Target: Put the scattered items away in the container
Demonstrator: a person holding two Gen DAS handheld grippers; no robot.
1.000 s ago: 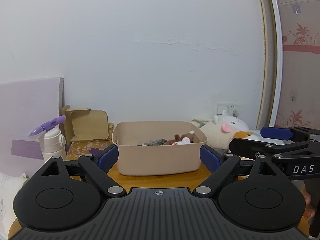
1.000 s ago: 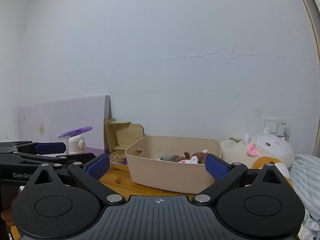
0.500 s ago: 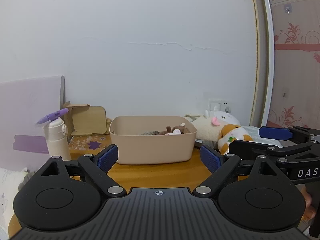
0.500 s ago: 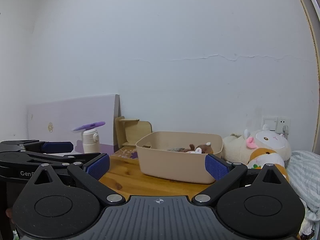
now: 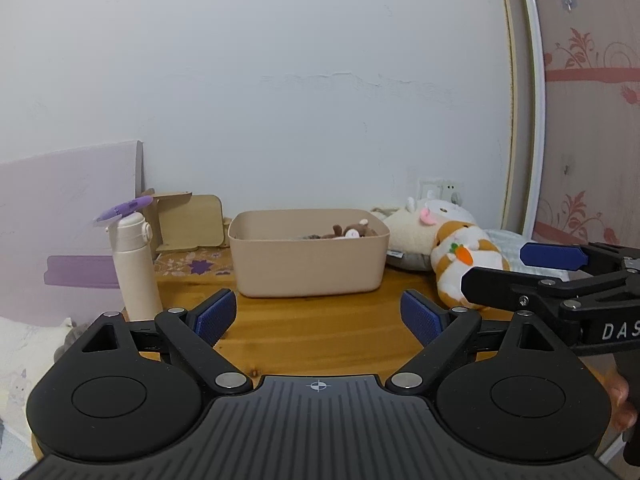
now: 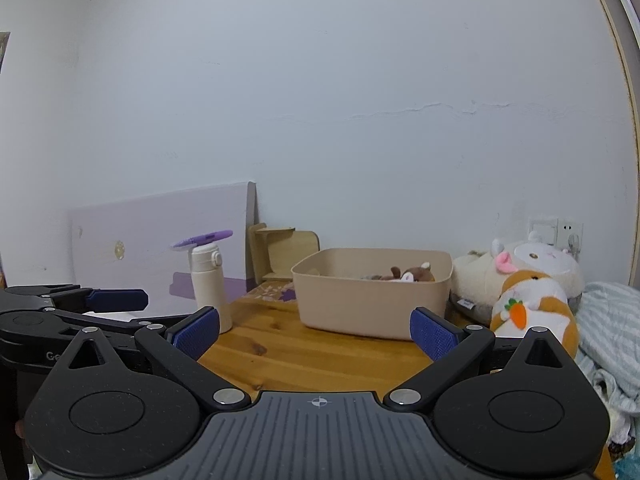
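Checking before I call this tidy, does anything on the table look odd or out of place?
Yes: a purple pen lies balanced across the cap of the white bottle, a precarious spot. Nothing looks spilled or broken. The beige bin sits square on the table.

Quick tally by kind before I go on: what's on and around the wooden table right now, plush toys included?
Bins: 1, the beige bin.
Bottles: 1, the cream bottle.
Pens: 1, the purple pen lying across the bottle's cap.
Wooden stands: 1, the wooden stand.
Plush toys outside the bin: 2, the white plush and the hamster plush.
Small plush toys in the bin: at least 1, brown; the rest is unclear.
Total: at least 7.
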